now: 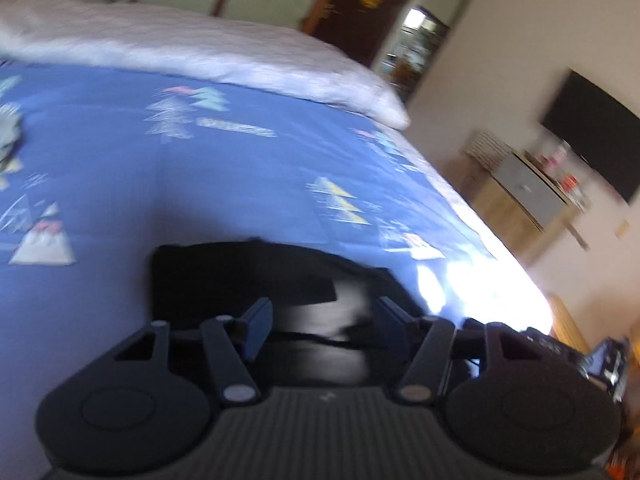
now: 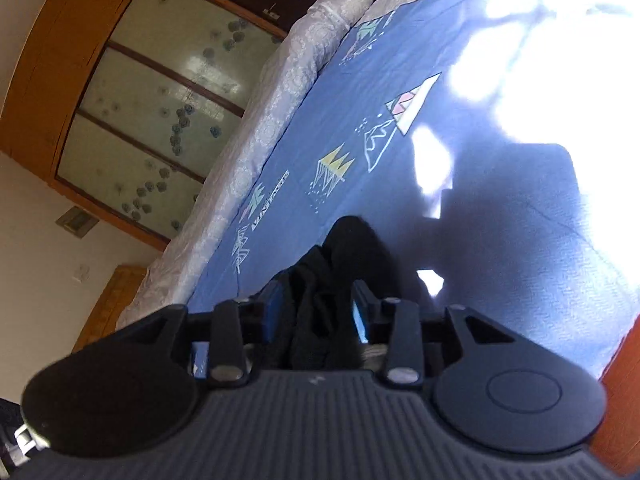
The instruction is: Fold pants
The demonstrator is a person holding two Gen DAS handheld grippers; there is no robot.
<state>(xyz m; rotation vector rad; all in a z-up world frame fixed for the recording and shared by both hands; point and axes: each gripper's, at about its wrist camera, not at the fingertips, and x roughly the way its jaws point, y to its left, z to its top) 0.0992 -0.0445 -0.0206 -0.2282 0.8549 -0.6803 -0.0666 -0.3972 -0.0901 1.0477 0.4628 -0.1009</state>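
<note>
The black pants (image 1: pixel 248 276) lie on the blue patterned bed cover (image 1: pixel 200 184), just ahead of my left gripper (image 1: pixel 322 320). The left jaws stand wide apart above the dark cloth; the view is blurred, so contact is unclear. In the right wrist view my right gripper (image 2: pixel 316 312) holds a bunched fold of the black pants (image 2: pixel 352 248) between its blue pads (image 2: pixel 274 308). The cloth trails forward from the jaws onto the cover (image 2: pixel 360 112).
A white quilt roll (image 1: pixel 200 48) lies along the far side of the bed. A grey crumpled item (image 1: pixel 8 136) sits at the left edge. A cabinet (image 1: pixel 532 196) and a dark screen (image 1: pixel 592 140) stand by the right wall. A wardrobe (image 2: pixel 132 120) stands beyond the bed.
</note>
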